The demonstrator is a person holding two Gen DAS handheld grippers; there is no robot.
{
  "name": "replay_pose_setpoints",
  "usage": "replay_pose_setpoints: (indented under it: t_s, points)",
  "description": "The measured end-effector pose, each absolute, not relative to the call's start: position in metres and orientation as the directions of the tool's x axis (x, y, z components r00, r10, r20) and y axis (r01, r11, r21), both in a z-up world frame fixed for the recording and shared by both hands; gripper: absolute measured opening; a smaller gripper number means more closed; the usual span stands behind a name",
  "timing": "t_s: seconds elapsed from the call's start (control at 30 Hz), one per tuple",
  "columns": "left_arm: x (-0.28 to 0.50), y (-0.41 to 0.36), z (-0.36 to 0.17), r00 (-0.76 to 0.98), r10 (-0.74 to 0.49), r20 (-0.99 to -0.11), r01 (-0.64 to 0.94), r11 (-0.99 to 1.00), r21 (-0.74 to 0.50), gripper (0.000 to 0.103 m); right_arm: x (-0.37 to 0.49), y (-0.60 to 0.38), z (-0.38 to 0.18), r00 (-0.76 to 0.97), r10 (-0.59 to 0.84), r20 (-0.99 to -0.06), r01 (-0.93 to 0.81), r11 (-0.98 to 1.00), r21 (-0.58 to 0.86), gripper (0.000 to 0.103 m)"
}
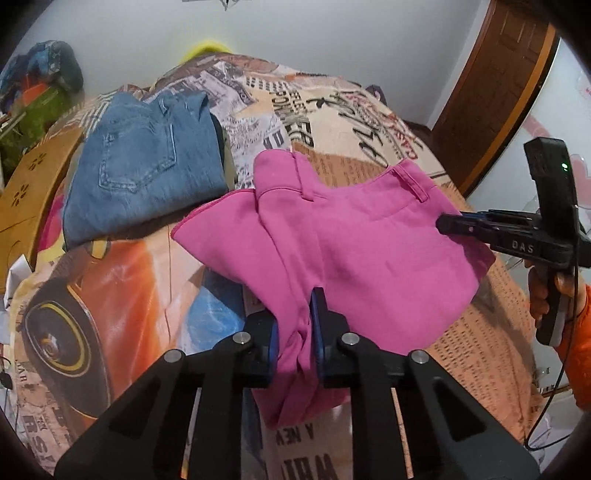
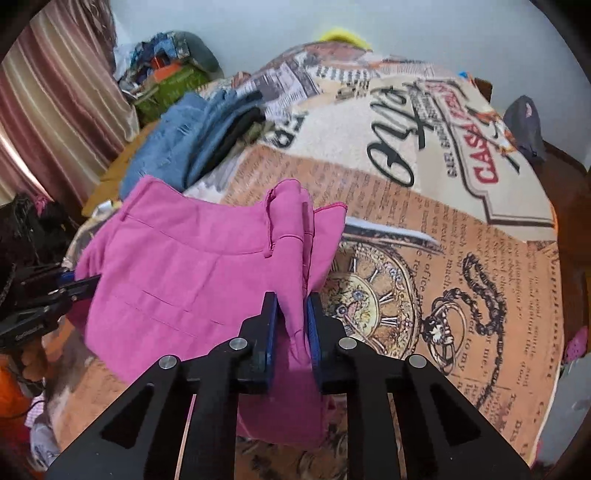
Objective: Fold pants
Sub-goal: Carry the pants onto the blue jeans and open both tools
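Two claws hold the pink pants (image 1: 354,236) up off the bed, one at each side. The left claw (image 1: 295,332) is closed tight on a bunched bit of pink cloth, and the right claw (image 2: 290,332) is closed on another bunch at the other side. I think they grip the two sides so the pants hang spread out between them and can be laid down flat with no bumps. The pants already look folded over, with the waistband (image 1: 410,182) on top, so the folding seems part way done. Some cloth droops below each claw, and it could slip or crumple when it lands. Under the pants is a bed with a blanket (image 2: 443,221) full of pictures: newspaper words, a pocket watch and an orange car. A folded pair of blue jeans (image 1: 144,173) lies on the bed, close beside the pink pants. Past the bed there is a white wall (image 1: 295,33), a brown wooden door (image 1: 498,81), striped curtains (image 2: 55,92) and a messy pile of stuff (image 2: 166,70) in the corner.
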State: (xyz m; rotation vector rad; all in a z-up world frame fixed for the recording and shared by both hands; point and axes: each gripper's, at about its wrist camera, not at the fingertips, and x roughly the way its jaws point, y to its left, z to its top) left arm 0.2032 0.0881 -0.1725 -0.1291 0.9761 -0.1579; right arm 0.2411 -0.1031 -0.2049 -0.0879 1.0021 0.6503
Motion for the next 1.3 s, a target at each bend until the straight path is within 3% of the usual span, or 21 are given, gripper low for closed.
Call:
replay_pose_setpoints:
  t_s: [0.3, 0.73, 1.3]
  points:
    - [0.193, 0.101, -0.117, 0.647, -0.152, -0.747, 0.086, 0.988, -0.126, 0.015, 0.220, -0.078, -0.156, 0.467, 0.495, -0.732, -0.574, 0.800, 0.175, 0.013]
    - [0.217, 0.183, -0.072, 0.731, -0.091, -0.677, 0.037, 0.995, -0.094, 0.015, 0.232, -0.008, -0.105, 0.534, 0.557, -0.636, -0.631, 0.764, 0.139, 0.013]
    - [0.283, 0.290, -0.111, 0.718, -0.010, -0.696, -0.087, 0.991, -0.104, 0.015, 0.297, 0.104, -0.122, 0.520, 0.598, -0.610, -0.705, 0.704, 0.088, 0.013]
